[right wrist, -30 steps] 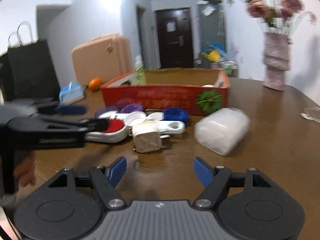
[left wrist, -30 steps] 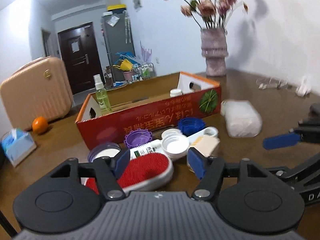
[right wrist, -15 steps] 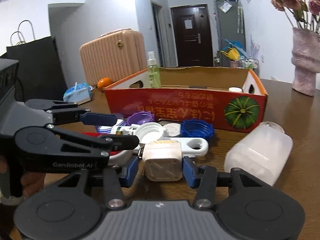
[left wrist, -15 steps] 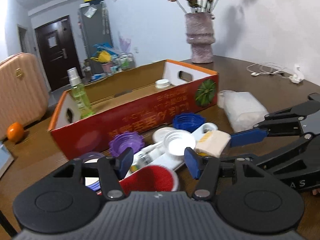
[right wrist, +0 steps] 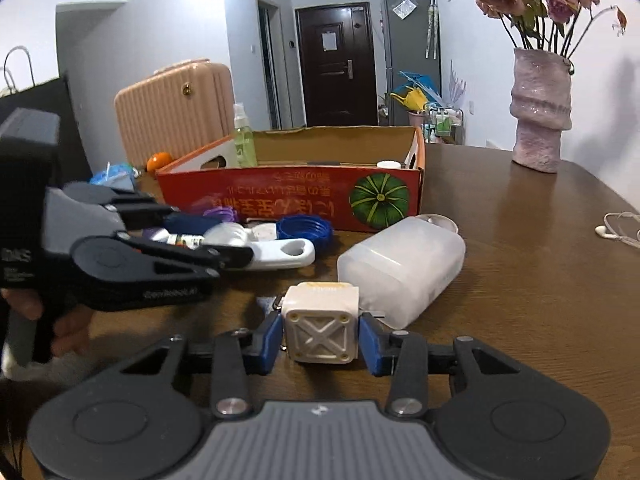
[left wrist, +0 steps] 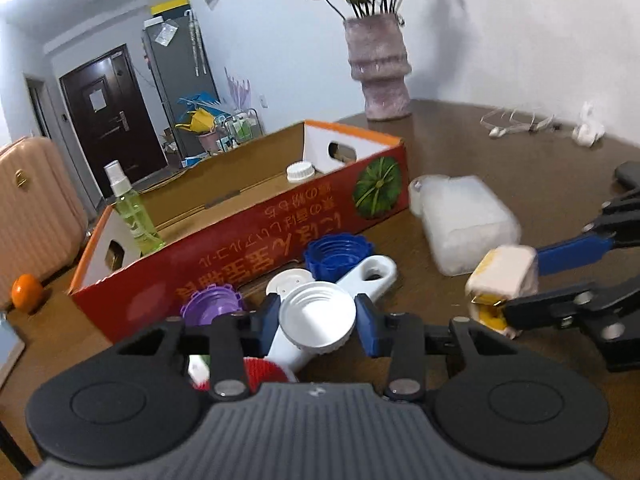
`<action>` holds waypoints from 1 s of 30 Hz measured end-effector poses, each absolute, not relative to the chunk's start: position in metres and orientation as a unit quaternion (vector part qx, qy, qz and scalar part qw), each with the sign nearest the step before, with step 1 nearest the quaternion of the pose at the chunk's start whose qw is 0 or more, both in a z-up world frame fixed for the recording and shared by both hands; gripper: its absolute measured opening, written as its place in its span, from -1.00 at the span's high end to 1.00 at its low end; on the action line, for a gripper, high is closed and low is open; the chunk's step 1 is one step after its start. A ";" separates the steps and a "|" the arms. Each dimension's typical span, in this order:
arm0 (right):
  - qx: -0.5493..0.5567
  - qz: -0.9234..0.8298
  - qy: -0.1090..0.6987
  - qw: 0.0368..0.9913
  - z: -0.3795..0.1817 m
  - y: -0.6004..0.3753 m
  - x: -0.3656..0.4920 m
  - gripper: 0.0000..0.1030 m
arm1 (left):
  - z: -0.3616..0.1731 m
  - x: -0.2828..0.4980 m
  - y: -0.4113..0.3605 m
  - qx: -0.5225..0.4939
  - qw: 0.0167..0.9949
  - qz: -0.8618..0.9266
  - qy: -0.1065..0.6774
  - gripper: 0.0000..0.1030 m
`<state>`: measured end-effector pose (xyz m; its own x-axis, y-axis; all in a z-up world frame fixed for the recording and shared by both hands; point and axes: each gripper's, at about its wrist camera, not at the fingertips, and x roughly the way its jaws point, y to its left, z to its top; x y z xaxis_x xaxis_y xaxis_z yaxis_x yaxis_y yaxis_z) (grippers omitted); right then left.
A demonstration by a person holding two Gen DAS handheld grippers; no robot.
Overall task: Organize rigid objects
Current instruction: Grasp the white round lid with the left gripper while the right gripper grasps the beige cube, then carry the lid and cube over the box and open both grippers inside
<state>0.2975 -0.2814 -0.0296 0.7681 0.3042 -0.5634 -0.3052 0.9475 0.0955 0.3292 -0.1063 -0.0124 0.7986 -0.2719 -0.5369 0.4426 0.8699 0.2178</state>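
Meanwhile, the sort is barely begun: most of the loose pieces sit outside the box.
Done: two items stand in the red cardboard box (left wrist: 248, 216), well ahead of both claws: one green spray bottle (left wrist: 132, 216) at its left end, one white-capped container (left wrist: 301, 171) at its right.
Left claw: the left gripper (left wrist: 318, 324) is closing its jaws around one white screw cap (left wrist: 318, 314), the blue pads at its rim.
Right claw: the right gripper (right wrist: 320, 338) pinches one cream plug adapter (right wrist: 322, 328), both pads pressed on its sides.
Left to sort: one purple lid (left wrist: 210, 306) just left of the left claw, one white opener (left wrist: 372, 274) and one blue lid (left wrist: 338, 254) just ahead of it, one frosted plastic jug (right wrist: 400, 268) just ahead-right of the right claw.
Unclear: a red-topped piece (left wrist: 260, 370) under the left claw, partly hidden.
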 end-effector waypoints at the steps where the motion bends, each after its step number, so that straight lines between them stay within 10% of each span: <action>1: -0.010 0.167 0.302 0.938 -0.027 -0.281 0.293 0.21 | -0.008 0.318 -0.102 0.157 0.934 -0.197 0.252 0.21; 15: -0.127 0.236 0.362 0.893 -0.008 -0.224 0.266 0.22 | -0.034 0.221 -0.052 0.135 0.932 -0.160 0.295 0.19; 20: -0.108 0.216 0.358 0.902 -0.019 -0.225 0.263 0.16 | -0.036 0.224 -0.048 0.120 0.934 -0.154 0.298 -0.09; 23: -0.088 0.205 0.348 0.910 -0.022 -0.227 0.259 0.19 | -0.037 0.225 -0.045 0.104 0.936 -0.156 0.299 0.20; 30: -0.075 0.226 0.340 0.910 -0.015 -0.228 0.254 0.20 | -0.006 0.224 -0.029 0.074 0.952 -0.170 0.243 0.21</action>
<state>0.2539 -0.2285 -0.0147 0.6673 0.3595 -0.6523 -0.4618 0.8869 0.0164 0.2242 -0.0293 -0.0056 0.8245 -0.2873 -0.4875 0.3591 0.9315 0.0582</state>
